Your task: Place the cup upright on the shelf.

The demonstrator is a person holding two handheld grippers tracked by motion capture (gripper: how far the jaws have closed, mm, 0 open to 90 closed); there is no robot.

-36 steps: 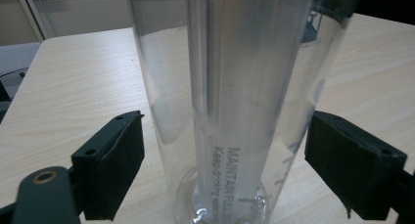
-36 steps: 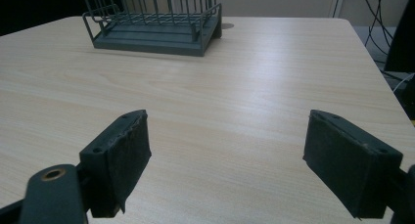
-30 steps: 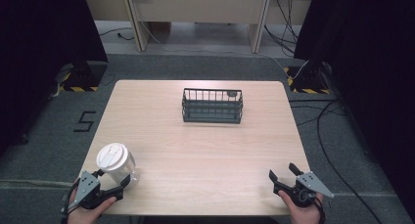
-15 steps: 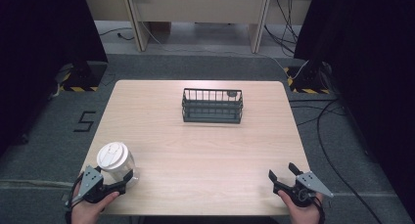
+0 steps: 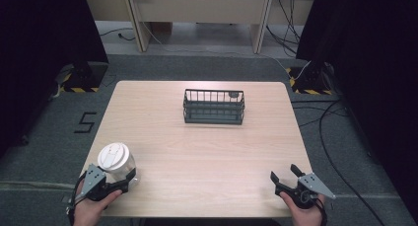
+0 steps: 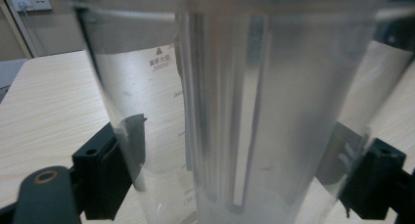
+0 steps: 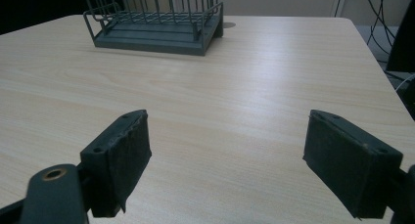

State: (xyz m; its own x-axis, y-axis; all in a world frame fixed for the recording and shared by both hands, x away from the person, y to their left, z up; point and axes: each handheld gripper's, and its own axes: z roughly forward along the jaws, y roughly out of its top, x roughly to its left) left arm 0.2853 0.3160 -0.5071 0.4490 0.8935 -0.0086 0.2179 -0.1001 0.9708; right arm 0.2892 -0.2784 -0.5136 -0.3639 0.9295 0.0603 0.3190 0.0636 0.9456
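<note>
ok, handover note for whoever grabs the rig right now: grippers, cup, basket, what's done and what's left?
Left gripper: at the near left corner, jaws on either side of the clear cup with the white lid; whether they press it, I cannot tell.
Right gripper: open, empty, at the near right edge.
Wire basket: far centre of the table, apart from the cup.
Done: cup between the left jaws.
Left: probably lift it and carry it to the basket.

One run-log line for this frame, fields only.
left gripper: jaws around clear lidded cup, near-left table corner | right gripper: open, empty, near-right | wire basket: far centre
</note>
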